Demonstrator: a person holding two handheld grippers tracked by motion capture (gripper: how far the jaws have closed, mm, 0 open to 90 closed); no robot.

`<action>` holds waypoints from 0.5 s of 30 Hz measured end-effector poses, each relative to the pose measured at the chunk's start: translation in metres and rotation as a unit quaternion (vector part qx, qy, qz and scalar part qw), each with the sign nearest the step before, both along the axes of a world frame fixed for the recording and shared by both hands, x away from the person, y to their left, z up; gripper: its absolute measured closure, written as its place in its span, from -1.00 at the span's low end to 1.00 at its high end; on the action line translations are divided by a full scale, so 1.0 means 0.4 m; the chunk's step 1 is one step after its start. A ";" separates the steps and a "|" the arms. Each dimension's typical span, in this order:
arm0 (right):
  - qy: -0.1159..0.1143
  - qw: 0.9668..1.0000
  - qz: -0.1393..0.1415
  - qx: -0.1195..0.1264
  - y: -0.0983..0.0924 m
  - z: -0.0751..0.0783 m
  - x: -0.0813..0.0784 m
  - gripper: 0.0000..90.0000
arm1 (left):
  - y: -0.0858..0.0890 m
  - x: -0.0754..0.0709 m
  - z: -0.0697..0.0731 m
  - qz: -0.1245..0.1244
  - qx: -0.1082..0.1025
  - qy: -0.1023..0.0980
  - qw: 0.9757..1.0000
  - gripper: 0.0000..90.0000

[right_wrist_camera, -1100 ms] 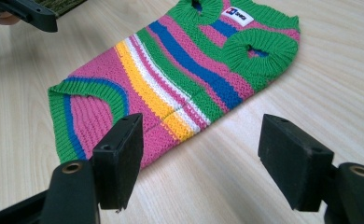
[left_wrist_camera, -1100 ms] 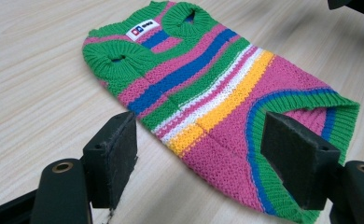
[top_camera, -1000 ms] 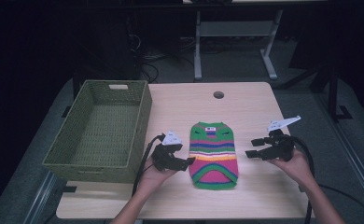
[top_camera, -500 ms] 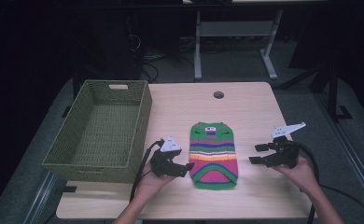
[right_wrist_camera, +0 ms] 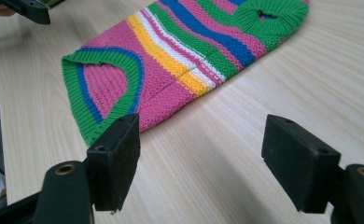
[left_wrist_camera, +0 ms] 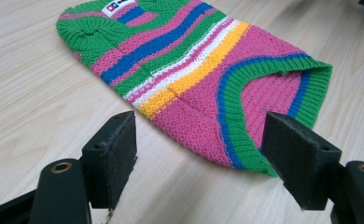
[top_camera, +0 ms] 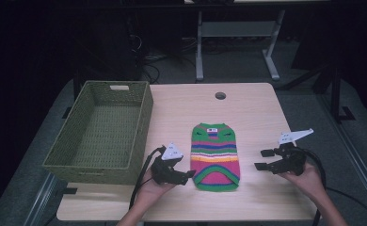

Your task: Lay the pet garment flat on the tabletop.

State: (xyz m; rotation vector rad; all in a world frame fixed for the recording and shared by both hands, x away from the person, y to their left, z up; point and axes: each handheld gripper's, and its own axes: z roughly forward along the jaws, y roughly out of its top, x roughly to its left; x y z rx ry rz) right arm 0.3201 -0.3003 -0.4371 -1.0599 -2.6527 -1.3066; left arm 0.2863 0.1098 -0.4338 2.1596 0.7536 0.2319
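Two grippers flanking a striped sweater (top_camera: 215, 155) laid flat on the tabletop (top_camera: 247, 108), long axis running away from the person, hem nearest. Left gripper (top_camera: 184, 176) just beside the hem's corner, jaws wide; right gripper (top_camera: 262, 159) farther off, jaws wide too. Basket (top_camera: 78, 155) alongside, empty.

A basket (top_camera: 101, 129) sits on the left part of the desk (top_camera: 257, 108). To its right, near the front edge, a knitted sweater (top_camera: 215, 155) lies flat. The left claw (top_camera: 187, 175) rests just beside the sweater's left edge; the right claw (top_camera: 264, 159) is off to its right, apart from it.
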 end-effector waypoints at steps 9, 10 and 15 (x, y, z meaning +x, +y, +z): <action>-0.005 1.000 0.002 0.000 0.002 -0.008 -0.014 -0.39 | 0.012 -0.020 -0.003 -0.002 -0.004 0.001 1.000 -0.42; -0.006 1.000 0.002 0.000 0.001 -0.012 -0.016 -0.39 | 0.014 -0.022 -0.003 -0.003 -0.003 0.000 1.000 -0.42; -0.001 1.000 0.004 -0.005 0.005 -0.020 -0.032 -0.40 | 0.020 -0.033 -0.005 -0.004 -0.004 0.000 1.000 -0.42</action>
